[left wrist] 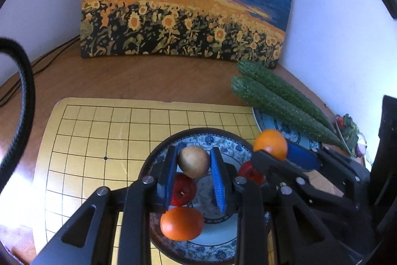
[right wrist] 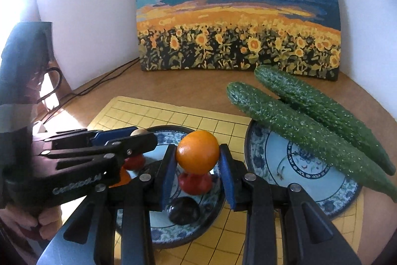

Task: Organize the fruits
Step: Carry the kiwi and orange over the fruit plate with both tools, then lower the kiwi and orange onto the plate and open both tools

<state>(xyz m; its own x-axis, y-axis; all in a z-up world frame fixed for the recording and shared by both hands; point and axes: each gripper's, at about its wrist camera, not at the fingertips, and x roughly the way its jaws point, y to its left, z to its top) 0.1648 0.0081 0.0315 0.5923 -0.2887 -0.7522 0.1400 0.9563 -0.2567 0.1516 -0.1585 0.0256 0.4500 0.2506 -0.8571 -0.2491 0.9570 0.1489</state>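
My left gripper (left wrist: 194, 160) is shut on a tan round fruit (left wrist: 193, 162) above a blue-patterned plate (left wrist: 218, 246). On that plate lie a red apple (left wrist: 183, 189) and an orange (left wrist: 181, 223). My right gripper (right wrist: 197, 158) is shut on a second orange (right wrist: 197, 152), held above the same plate (right wrist: 163, 232); it also shows in the left wrist view (left wrist: 271, 143). Below it sit a red fruit (right wrist: 195, 181) and a dark fruit (right wrist: 184, 210). Two cucumbers (right wrist: 297, 126) rest across a second patterned plate (right wrist: 292, 165) at the right.
Both plates stand on a yellow grid mat (left wrist: 99, 140) on a wooden table. A sunflower painting (left wrist: 186, 4) leans against the back wall. Black cables (right wrist: 99, 83) run at the far left. Small decorative items (left wrist: 349, 131) sit at the table's right edge.
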